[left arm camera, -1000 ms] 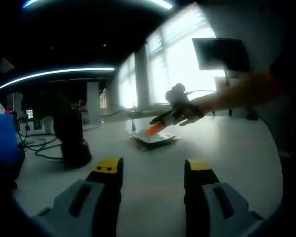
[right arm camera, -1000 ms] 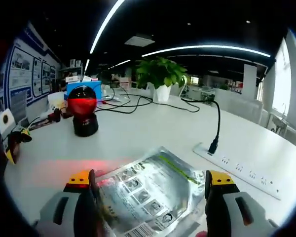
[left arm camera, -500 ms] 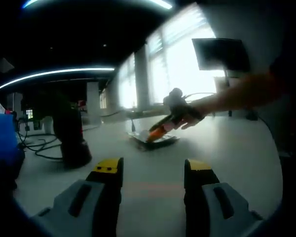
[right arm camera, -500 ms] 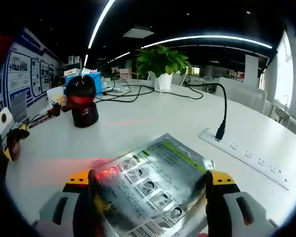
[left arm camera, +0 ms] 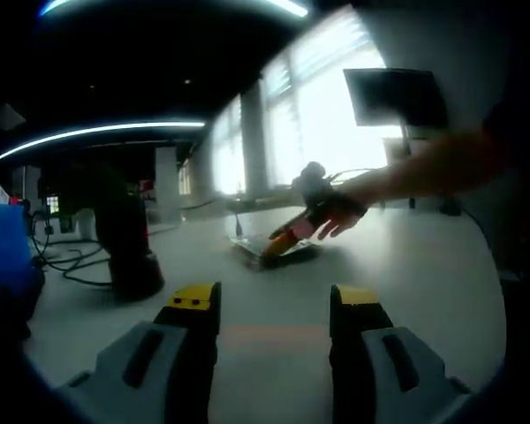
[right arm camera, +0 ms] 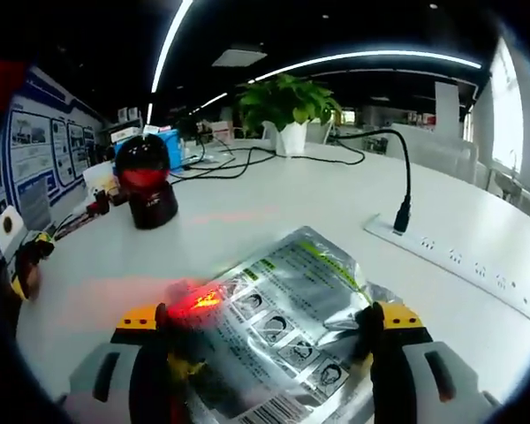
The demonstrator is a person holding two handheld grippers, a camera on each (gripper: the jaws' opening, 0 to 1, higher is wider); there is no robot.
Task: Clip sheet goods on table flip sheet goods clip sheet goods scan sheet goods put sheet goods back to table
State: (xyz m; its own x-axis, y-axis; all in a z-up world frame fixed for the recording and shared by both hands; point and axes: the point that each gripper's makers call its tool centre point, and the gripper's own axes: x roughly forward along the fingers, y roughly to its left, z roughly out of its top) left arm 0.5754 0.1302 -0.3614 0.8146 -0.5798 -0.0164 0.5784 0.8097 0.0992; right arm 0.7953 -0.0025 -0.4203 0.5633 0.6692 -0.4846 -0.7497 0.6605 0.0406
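Right gripper view: the silver foil packet (right arm camera: 287, 314) sits right between the right gripper's (right arm camera: 269, 340) yellow-tipped jaws, printed side up with a row of small pictures and a green strip. Its edges press against both jaws, so the claw is closed on the packet. A red glow lands on the packet's near left corner. Beyond it, the black dome scanner (right arm camera: 146, 181) stands on the white table (right arm camera: 274, 203), a white power strip (right arm camera: 459, 265) with a black plug lies to the right, and a potted plant (right arm camera: 287, 110) in a white pot stands at the far edge.

Left gripper view: the left gripper (left arm camera: 274, 309) hovers over the table, jaws spread apart with nothing between them. Across the table, a hand (left arm camera: 336, 212) tilts the other gripper onto the packet (left arm camera: 274, 249).
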